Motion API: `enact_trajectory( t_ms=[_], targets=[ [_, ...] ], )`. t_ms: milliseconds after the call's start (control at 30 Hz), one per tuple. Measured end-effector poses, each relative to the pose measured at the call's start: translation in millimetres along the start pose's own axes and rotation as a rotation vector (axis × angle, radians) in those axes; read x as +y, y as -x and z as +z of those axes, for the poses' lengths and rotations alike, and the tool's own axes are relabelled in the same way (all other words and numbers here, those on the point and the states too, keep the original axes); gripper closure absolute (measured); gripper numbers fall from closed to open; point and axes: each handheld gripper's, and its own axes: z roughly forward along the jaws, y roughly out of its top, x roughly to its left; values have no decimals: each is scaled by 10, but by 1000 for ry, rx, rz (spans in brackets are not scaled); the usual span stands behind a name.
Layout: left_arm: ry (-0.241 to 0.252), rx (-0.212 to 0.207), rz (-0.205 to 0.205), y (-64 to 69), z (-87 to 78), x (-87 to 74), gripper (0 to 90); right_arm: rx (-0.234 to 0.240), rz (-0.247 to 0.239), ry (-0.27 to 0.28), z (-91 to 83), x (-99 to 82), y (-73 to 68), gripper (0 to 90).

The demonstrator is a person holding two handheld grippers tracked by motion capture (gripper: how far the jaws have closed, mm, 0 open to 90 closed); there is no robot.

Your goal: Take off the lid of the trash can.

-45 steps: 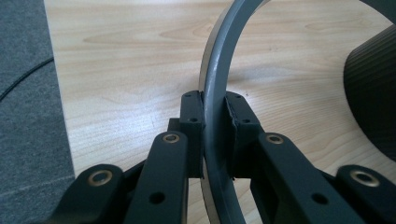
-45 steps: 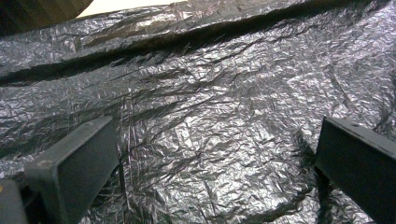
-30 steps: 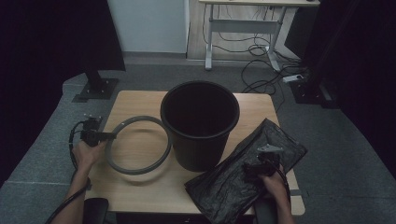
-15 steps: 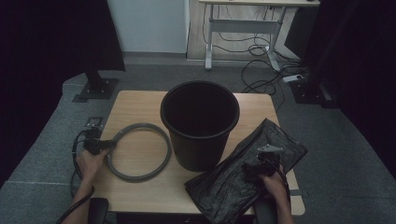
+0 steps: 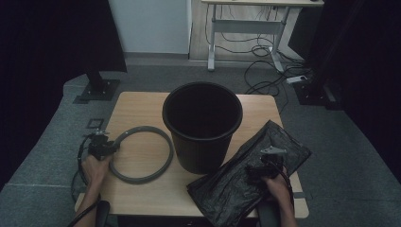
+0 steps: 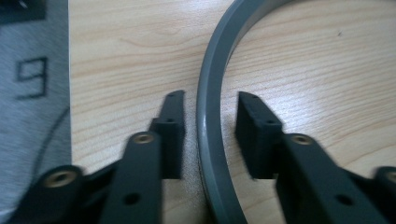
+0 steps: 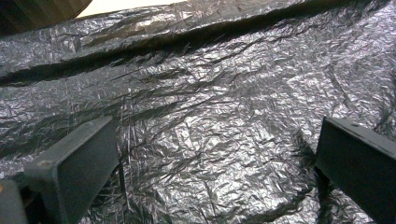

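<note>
Left tongs (image 6: 205,135) — jaws have just been opening, grey ring (image 6: 212,116) between them, pads clear: ring released, lying flat on the bench (image 5: 142,106), lower than a second ago. Right tongs (image 7: 215,168) — wide over the black bag (image 7: 196,93); bucket (image 5: 202,125) between both, awaiting liner.

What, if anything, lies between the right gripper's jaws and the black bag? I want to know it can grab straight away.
Nothing visible does. The right gripper hangs with its jaws spread wide directly over the crumpled black bag, with bare plastic between them.
</note>
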Motion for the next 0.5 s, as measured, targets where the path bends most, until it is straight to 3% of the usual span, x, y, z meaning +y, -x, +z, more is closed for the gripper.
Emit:
enact_trajectory(
  t_ms=[133,200,500],
  targets=[
    [24,-3,3,-23,9,-40,443,0,0,0,0,0,0,0],
    [25,-15,19,-23,16,-50,358,0,0,0,0,0,0,0],
    [23,-63,75,23,65,-65,134,0,0,0,0,0,0,0]
  ],
)
